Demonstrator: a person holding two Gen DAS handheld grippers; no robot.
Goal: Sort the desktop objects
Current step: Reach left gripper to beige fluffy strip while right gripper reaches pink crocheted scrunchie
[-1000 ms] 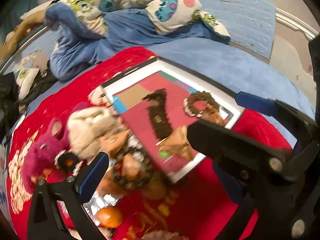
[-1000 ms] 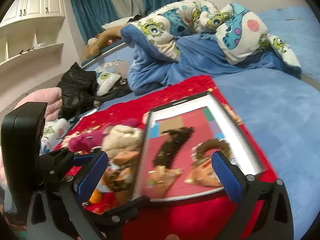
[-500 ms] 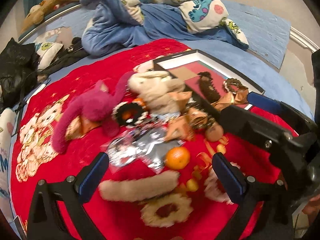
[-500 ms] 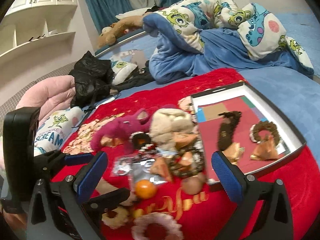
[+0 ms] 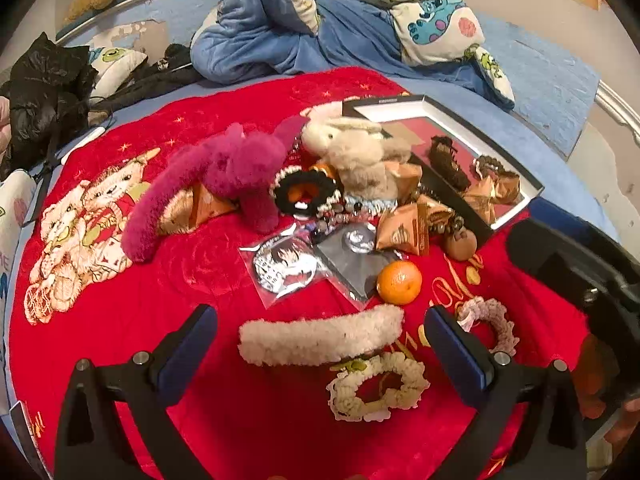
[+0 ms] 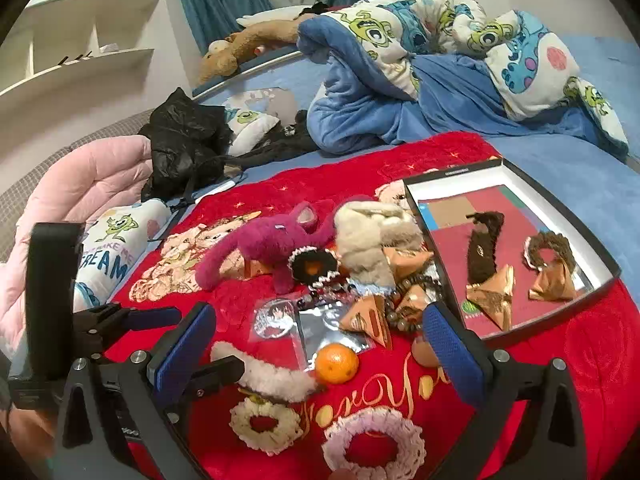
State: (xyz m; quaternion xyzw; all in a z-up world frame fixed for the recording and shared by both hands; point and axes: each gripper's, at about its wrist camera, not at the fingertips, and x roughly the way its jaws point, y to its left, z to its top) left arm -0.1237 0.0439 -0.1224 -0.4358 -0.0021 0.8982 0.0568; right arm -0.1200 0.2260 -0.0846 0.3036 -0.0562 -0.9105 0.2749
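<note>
Pulled back from the tray [image 5: 520,196] since a second ago, both cameras now taking in the whole pile on the red blanket [image 5: 200,272] instead of the tray alone. Left gripper [image 5: 320,344] spread wide and empty above a cream fuzzy band [image 5: 320,340], lying crosswise between the blue pads and touching neither. Cream scrunchie [image 5: 378,388] just nearer the camera, pink scrunchie [image 5: 490,320] beside the right pad, orange [image 5: 399,282] just beyond the band. Right gripper [image 6: 320,348] likewise wide apart and holding nothing, orange [image 6: 336,362] between its fingers but clear of both, two scrunchies below. Farther back: one magenta plush [image 5: 240,172], one beige plush [image 5: 360,156], one black scrunchie [image 5: 306,194] between them, two bagged badges [image 5: 286,266], a brown ball [image 5: 460,245] by the tray's corner. In the tray, right view: one dark clip [image 6: 484,248], one brown scrunchie [image 6: 548,252], two gold packets [image 6: 492,294]. At least three more such packets loose in the pile.
</note>
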